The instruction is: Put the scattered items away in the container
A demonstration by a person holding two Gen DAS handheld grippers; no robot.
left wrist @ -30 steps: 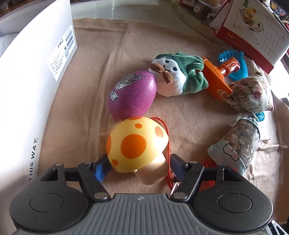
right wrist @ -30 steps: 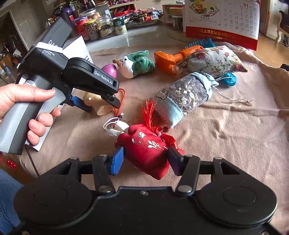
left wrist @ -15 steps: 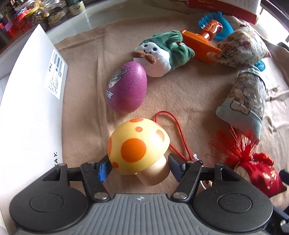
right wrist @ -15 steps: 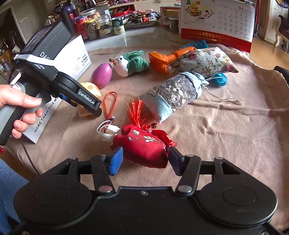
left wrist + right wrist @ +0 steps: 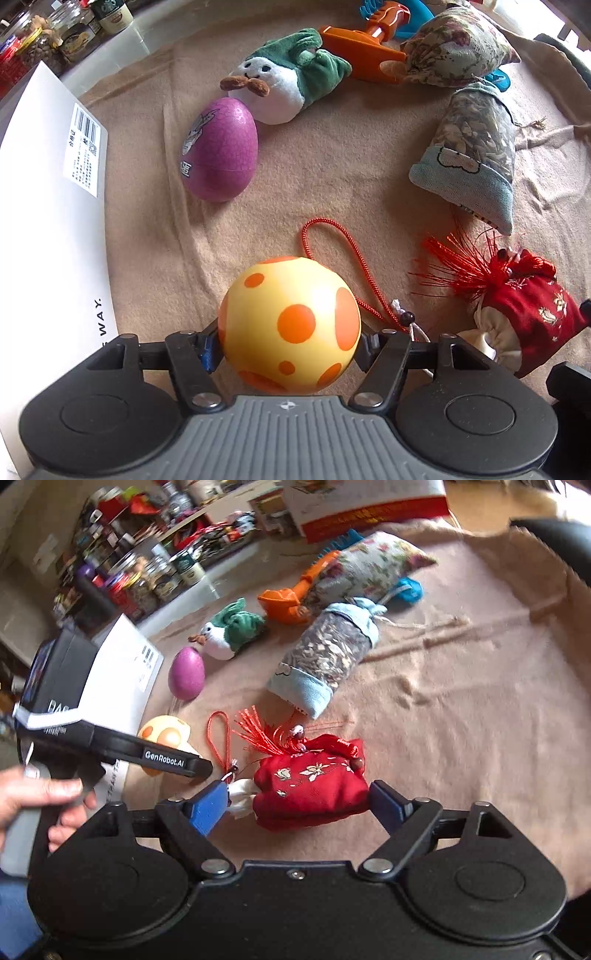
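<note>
My left gripper (image 5: pixel 290 350) is shut on a yellow mushroom toy (image 5: pixel 290 325) with orange spots, its pads pressing the cap from both sides just above the tan cloth. The white box (image 5: pixel 48 221) stands close on its left. My right gripper (image 5: pixel 299 806) has its jaws opening around a red embroidered pouch (image 5: pixel 310 790) that lies on the cloth. The blue pads (image 5: pixel 208 806) stand beside the pouch without squeezing it. The pouch's red cord (image 5: pixel 343 258) loops toward the mushroom.
A purple egg (image 5: pixel 219 155), a green-and-white plush bird (image 5: pixel 280 88), an orange toy shovel (image 5: pixel 358 46), a floral pouch (image 5: pixel 458 48) and a mesh sachet (image 5: pixel 472 155) lie on the cloth. Jars (image 5: pixel 155 579) and a calendar (image 5: pixel 369 502) stand behind. A hand (image 5: pixel 40 794) holds the left gripper's handle.
The right jaws have spread apart from the red pouch they were squeezing. Both grippers have rolled, and the mushroom's cap now faces the left camera, farther from the egg.
</note>
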